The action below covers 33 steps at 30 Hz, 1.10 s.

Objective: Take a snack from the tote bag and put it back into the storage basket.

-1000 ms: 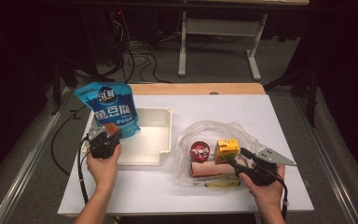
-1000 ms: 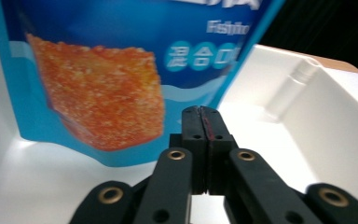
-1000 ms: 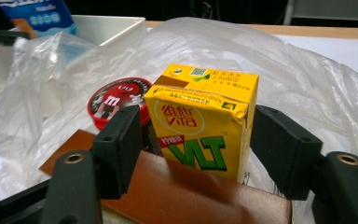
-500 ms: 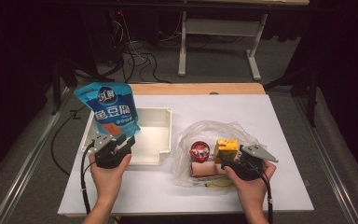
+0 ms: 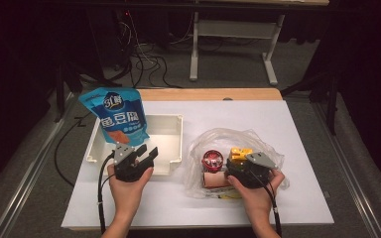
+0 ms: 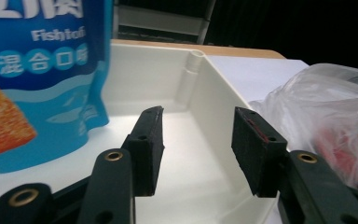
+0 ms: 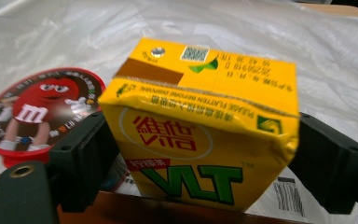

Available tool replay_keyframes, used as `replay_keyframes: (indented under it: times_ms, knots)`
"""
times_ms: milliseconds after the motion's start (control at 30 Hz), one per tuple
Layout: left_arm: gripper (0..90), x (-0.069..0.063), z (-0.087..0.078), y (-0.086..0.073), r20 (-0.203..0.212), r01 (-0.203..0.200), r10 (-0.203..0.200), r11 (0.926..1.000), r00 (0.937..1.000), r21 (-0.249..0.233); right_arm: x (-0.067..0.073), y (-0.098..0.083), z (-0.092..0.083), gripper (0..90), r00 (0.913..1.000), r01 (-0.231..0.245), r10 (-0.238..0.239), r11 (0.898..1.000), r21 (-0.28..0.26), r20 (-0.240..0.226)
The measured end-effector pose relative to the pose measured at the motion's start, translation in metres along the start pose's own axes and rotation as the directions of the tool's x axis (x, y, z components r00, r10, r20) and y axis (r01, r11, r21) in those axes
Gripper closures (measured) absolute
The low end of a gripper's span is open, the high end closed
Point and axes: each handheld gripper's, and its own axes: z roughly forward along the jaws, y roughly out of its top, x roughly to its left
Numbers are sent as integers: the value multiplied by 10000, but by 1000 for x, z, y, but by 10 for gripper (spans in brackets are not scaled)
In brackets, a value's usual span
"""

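A blue fish-tofu pouch (image 5: 114,116) (image 6: 32,70) stands upright at the left end of the white tray (image 5: 178,144) (image 6: 214,93). My left gripper (image 5: 146,151) (image 6: 198,140) hovers at the tray's near rim, just right of the pouch. Its jaws have just been opening and stand open with nothing between them. A yellow lemon-tea carton (image 5: 239,153) (image 7: 200,135) lies on a clear plastic bag (image 5: 228,136). My right gripper (image 5: 235,166) (image 7: 200,158) has opened wide and straddles the carton, whose sides lie close to both pads with no squeeze visible.
A red M&M's tub (image 5: 212,159) (image 7: 32,112) sits just left of the carton on the bag. A brown roll (image 5: 216,179) lies at the bag's near edge. The white tabletop (image 5: 297,129) has bare room on the right and behind the bag.
The left gripper has let go of the pouch, opened and shifted right. The right gripper moved left and forward, opened wider, and now has the carton between its jaws.
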Motion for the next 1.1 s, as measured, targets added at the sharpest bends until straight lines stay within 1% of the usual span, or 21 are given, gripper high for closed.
replay_keyframes:
  times_ms: [33, 100, 133, 167, 233, 300, 333, 400, 433, 567, 633, 733, 800, 933, 1000, 1033, 1100]
  knots:
    - [521, -2, 0, 0, 52, -70, 70, 10000, 10000, -11, 0, -1, 2, 158, 10000, -64, 64, 10000, 47, 8]
    - [512, -5, 1, -1, 133, -182, 182, 9998, 9997, 15, 0, -2, 3, 179, 9999, -52, 50, 9999, 136, 121]
    - [504, -5, 1, -1, 186, -217, 217, 9998, 9996, 14, 0, -2, 4, 193, 9999, -117, 117, 9999, 94, 58]
    - [489, -6, 0, -2, 249, -221, 221, 9998, 9994, 0, 0, -3, 4, 195, 9998, -176, 176, 9998, 56, 3]
    - [461, -7, -1, -3, 402, -222, 222, 9998, 9989, 4, 0, -3, 4, 198, 9997, -256, 256, 9997, -16, 41]
    - [428, -8, -1, -3, 497, -293, 291, 9996, 9983, 42, 0, -2, 5, 201, 9997, -255, 255, 9997, -3, 49]
    - [417, -8, -2, -4, 548, -248, 245, 9997, 9982, 41, -1, -2, 4, 208, 9995, -329, 329, 9995, -4, 35]
    - [409, -7, -2, -5, 587, -142, 139, 9999, 9982, 52, -3, -2, 3, 287, 9990, -439, 438, 9989, -133, -35]
    - [406, -7, -2, -6, 588, -146, 141, 9999, 9982, 69, -4, -1, 1, 293, 9992, -410, 410, 9989, -247, -13]
    - [401, -9, 0, -8, 723, -291, 276, 9994, 9970, 194, -8, 0, 1, 299, 9992, -289, 284, 9995, -153, -282]
    - [398, -11, -1, -8, 758, -293, 283, 9995, 9967, 124, -9, 1, 1, 302, 9991, -217, 213, 9997, -108, -358]
    - [390, -13, -2, -6, 847, -360, 357, 9994, 9958, 19, -11, 1, 0, 306, 9984, -264, 258, 9996, -103, -502]
    - [378, -14, -3, -5, 936, -343, 346, 9994, 9950, -52, -14, 2, -1, 307, 9982, -173, 170, 9998, -49, -571]
    - [356, -17, -4, -3, 1249, -372, 387, 9992, 9914, -141, -18, 7, -6, 308, 9964, -272, 249, 9992, -284, -812]
    - [350, -20, -4, -2, 1380, -508, 530, 9985, 9890, -196, -20, 10, -10, 309, 9955, -271, 231, 9987, -424, -914]
    - [357, -22, -4, -2, 1483, -567, 589, 9982, 9872, -191, -20, 12, -12, 309, 9949, -279, 230, 9984, -489, -978]
    - [366, -27, -3, -1, 1763, -751, 768, 9970, 9813, -162, -20, 16, -16, 309, 9942, -176, 112, 9981, -588, -1072]
